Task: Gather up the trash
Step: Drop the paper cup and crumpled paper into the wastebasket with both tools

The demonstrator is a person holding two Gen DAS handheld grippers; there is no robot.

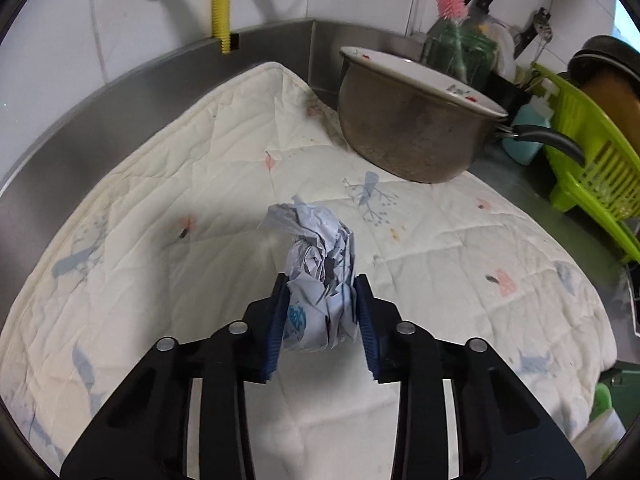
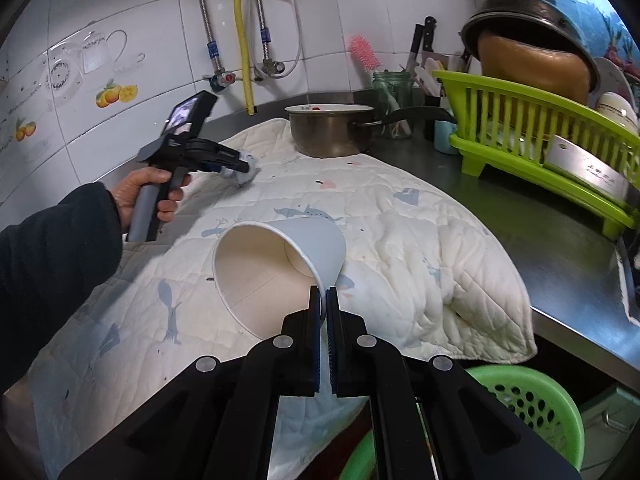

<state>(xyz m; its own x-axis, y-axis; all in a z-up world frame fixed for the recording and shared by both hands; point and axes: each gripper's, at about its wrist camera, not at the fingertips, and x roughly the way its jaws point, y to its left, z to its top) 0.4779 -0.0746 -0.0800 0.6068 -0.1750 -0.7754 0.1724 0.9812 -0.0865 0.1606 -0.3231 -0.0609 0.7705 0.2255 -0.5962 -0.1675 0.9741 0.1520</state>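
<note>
Right wrist: empty paper cup (image 2: 280,256) pinched sideways

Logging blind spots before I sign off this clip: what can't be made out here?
- Crumpled paper: left wrist view, underside hidden behind the left claw; whether it touches the quilted cloth is unclear.
- Green basket: right wrist view, contents hidden by the counter and claw body.
- Paper cup: its gripped wall is hidden between the right claw pads.

Both wrist views close, angled down; share quilted cloth (image 1: 224,184), pot (image 2: 328,132).
</note>
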